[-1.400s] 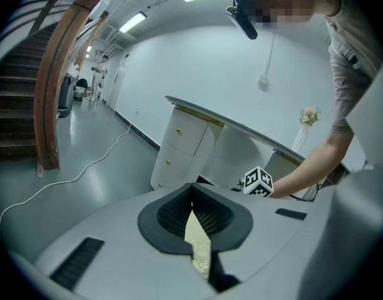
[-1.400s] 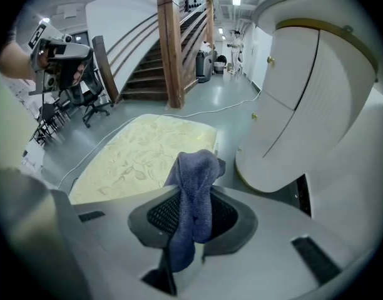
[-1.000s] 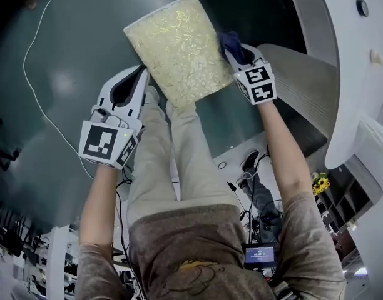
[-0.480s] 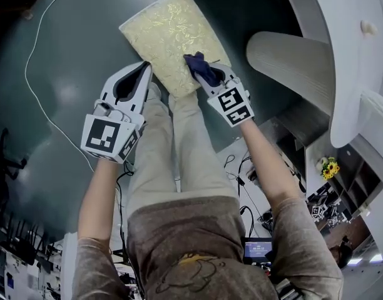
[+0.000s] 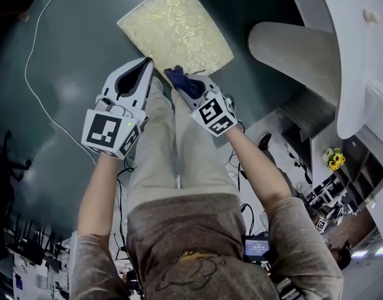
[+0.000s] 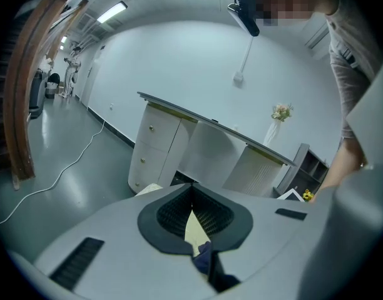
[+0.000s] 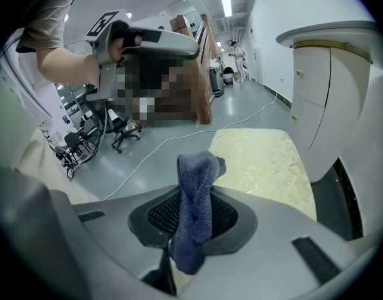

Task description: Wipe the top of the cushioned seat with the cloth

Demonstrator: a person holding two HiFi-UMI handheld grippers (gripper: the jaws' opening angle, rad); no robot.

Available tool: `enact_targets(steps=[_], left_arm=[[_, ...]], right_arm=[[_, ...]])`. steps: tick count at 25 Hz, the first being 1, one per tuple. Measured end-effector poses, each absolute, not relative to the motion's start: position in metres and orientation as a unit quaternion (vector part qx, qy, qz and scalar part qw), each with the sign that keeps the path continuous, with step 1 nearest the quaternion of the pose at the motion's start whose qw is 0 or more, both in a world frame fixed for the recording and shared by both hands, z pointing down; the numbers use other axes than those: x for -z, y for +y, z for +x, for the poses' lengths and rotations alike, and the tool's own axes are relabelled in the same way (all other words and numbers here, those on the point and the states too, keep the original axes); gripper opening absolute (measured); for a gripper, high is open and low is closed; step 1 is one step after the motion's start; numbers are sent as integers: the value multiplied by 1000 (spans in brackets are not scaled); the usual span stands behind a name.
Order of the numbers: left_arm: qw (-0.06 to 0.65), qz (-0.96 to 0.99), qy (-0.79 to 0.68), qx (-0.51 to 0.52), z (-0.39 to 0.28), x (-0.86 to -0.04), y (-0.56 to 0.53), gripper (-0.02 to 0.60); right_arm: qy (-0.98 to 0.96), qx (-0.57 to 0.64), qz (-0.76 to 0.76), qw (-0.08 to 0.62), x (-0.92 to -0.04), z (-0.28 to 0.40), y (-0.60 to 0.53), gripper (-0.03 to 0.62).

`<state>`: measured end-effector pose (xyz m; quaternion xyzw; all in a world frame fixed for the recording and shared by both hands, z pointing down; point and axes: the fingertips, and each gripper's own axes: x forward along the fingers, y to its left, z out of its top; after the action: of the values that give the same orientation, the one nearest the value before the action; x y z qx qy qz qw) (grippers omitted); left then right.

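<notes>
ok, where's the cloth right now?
Clamped in the right gripper, the cloth sits mid head view at the near edge of the cushioned seat, just right of the left gripper.

Cloth (image 5: 178, 77) in right tool (image 5: 183, 86), at near edge of cushioned seat (image 5: 176, 30) — left tool (image 5: 145, 67) just left.

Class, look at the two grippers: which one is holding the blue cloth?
The right gripper: its jaws are shut on the blue cloth, which sticks up between them. The left gripper is shut with nothing between its jaws.
</notes>
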<state>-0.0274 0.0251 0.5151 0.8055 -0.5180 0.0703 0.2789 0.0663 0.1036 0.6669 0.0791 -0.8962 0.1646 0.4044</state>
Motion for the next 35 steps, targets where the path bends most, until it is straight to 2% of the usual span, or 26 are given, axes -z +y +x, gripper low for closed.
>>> enact_targets(steps=[13,23,35], left_arm=[[294,803,-512,-78,-25,-534,22,17],[301,802,-509,-79,-20,-536,18,17],[304,807,-500,-84,-6,-540,7,17]], right_arm=[[-875,-174,67,448,-720,70,130,86],[-873,-162,63,455,-725,81,115,87],[-867,-139,96,468,-727,127,62,87]])
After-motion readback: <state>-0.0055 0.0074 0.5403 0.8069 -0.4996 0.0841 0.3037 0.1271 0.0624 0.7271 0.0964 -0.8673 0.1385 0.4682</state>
